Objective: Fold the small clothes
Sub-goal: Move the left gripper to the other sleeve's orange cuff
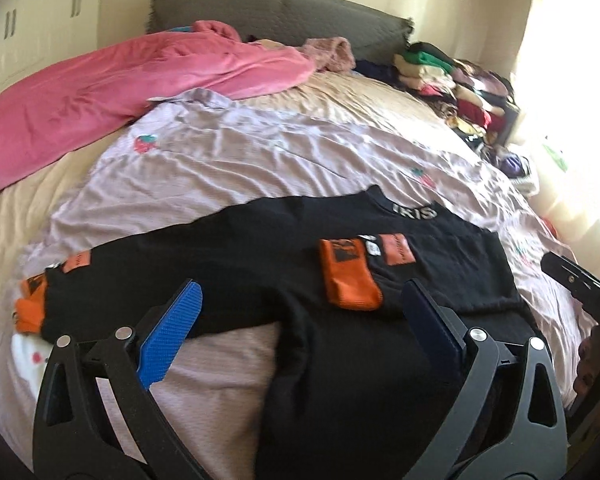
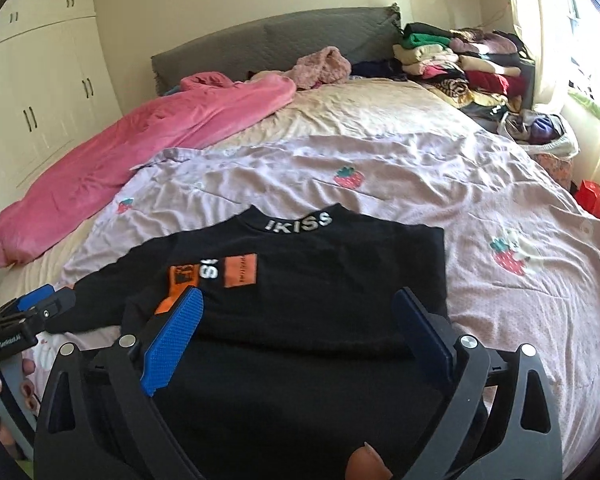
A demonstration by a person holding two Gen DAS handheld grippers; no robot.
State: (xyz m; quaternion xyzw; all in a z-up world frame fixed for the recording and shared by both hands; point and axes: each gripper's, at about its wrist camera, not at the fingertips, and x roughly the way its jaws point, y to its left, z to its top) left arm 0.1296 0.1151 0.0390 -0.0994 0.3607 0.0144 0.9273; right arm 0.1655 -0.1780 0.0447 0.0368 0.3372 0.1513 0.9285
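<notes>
Black sweater [image 2: 300, 288] flat on lilac sheet [image 2: 420, 168], collar toward 12 o'clock, one sleeve folded across chest. Left gripper [image 1: 300, 320] and right gripper [image 2: 300, 328] both released, nothing between pads, clear above fabric; likely repositioning for next fold.

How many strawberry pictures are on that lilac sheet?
3 in the right view: one beyond the black top, one at its left, one at its right. More may be hidden.
</notes>
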